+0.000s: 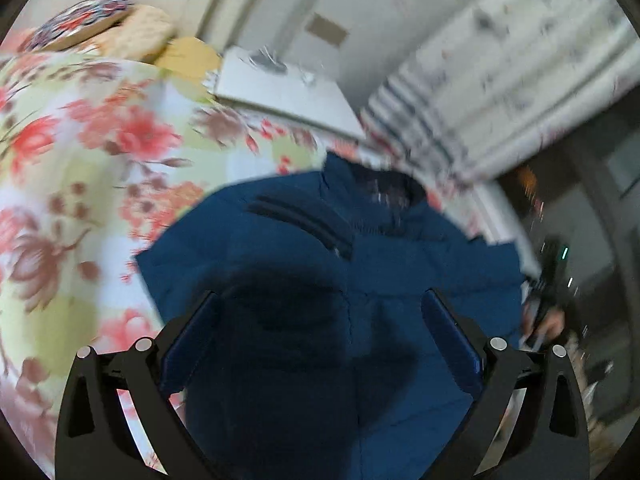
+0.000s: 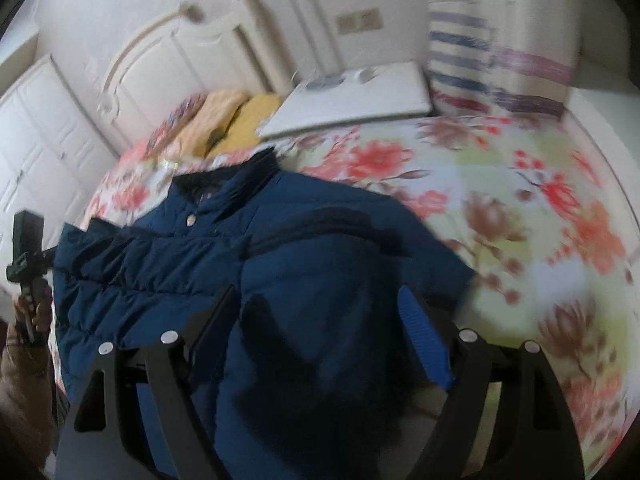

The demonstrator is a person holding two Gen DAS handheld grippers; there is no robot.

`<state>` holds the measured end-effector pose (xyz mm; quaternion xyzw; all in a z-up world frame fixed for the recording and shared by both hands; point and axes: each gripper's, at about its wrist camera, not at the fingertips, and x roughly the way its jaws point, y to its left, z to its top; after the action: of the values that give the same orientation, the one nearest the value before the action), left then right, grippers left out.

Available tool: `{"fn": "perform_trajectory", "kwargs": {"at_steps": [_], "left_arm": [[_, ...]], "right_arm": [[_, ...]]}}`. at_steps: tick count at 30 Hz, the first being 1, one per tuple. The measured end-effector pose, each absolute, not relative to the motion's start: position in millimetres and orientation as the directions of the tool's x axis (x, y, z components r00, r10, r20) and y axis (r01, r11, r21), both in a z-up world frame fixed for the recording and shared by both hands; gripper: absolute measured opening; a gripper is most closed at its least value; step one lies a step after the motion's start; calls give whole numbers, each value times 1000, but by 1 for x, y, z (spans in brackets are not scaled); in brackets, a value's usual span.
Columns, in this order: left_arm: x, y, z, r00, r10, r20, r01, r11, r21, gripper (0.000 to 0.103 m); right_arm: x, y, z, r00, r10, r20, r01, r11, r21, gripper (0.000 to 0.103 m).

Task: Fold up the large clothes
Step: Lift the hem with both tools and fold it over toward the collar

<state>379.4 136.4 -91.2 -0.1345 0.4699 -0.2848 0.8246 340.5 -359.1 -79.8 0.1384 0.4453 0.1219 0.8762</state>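
A dark blue padded jacket (image 1: 304, 248) lies on the flowered bedspread (image 1: 80, 152), collar toward the headboard. My left gripper (image 1: 320, 304) is open above its lower part, jaws wide apart, nothing between them. In the right wrist view the jacket (image 2: 192, 248) lies with one side folded over. My right gripper (image 2: 320, 304) is open above it, empty. The right gripper shows at the right edge of the left wrist view (image 1: 552, 280); the left gripper shows at the left edge of the right wrist view (image 2: 28, 248). Both views are blurred.
A white bedside table (image 2: 352, 104) stands by the headboard (image 2: 168, 60). Pillows and yellow cloth (image 2: 236, 120) lie at the bed's head. A striped curtain (image 2: 480, 60) hangs at the right. White wardrobe doors (image 2: 40, 128) are at the left.
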Motion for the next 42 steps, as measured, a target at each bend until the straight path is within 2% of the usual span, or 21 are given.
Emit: {"fn": "perform_trajectory", "kwargs": {"at_steps": [4,6,8,10,12,15,17,20,22,25,27,30,31,32,33,34,35,37,39,42], "left_arm": [[395,124,-116,369,-512,-776,319,853,-412,96],[398,121,-123,389,-522,-759,328,849,-415,85],[392,119,-118,433,-529,-730,342,846,-410,40],[372,120,-99,503,-527,-685,350,849,-396,21],[355,125,-75,550,-544,-634,374,839,-396,18],[350,136,-37,608,-562,-561,375,826,-421,17],[364,140,-13,643,-559,-523,355,823,-444,17],[401,132,-7,664,-494,-561,269,858,-438,17],[437,127,-32,622,-443,-646,171,881,-440,18],[463,117,-90,558,-328,-762,56,931,-360,18],[464,115,-129,536,-295,-791,27,942,-334,24],[454,134,-138,579,-352,-735,4,903,-430,34],[451,140,-132,594,-326,-736,-25,906,-422,43],[448,142,-126,609,-301,-734,-36,914,-405,46],[440,143,-110,656,-244,-714,-49,930,-363,46],[429,140,-91,712,-192,-675,-49,946,-320,51],[421,135,-78,741,-174,-649,-37,954,-297,73],[401,105,-46,799,-208,-564,69,964,-258,99],[397,68,-35,789,-251,-561,161,965,-206,99],[399,-9,-43,730,-247,-638,276,960,-55,99]], "right_arm": [[354,-351,-86,539,309,-783,-106,948,301,80],[348,-351,-84,572,309,-760,-117,948,297,58],[334,-347,-76,627,293,-722,-128,953,276,21],[310,-339,-57,694,269,-668,-155,962,226,13],[293,-334,-34,740,239,-628,-159,970,182,10],[287,-346,6,798,219,-561,-133,973,191,10],[301,-348,24,815,178,-551,-102,981,166,10],[344,-352,23,793,113,-599,-11,985,170,10],[381,-360,-6,720,118,-683,57,972,228,11],[408,-357,-65,614,114,-781,130,962,242,13],[408,-350,-92,595,107,-796,136,963,232,19],[399,-352,-89,617,99,-781,144,961,235,36],[397,-355,-80,617,91,-781,149,962,229,52],[393,-355,-71,637,79,-767,148,964,223,56],[386,-353,-54,677,63,-733,142,966,214,56],[380,-349,-42,704,65,-707,127,968,215,57],[374,-342,-24,736,87,-671,91,970,225,60],[372,-320,-4,762,151,-629,9,970,242,65],[378,-279,2,737,212,-642,-88,972,219,65],[392,-207,-7,690,204,-695,-218,973,70,65]]}}
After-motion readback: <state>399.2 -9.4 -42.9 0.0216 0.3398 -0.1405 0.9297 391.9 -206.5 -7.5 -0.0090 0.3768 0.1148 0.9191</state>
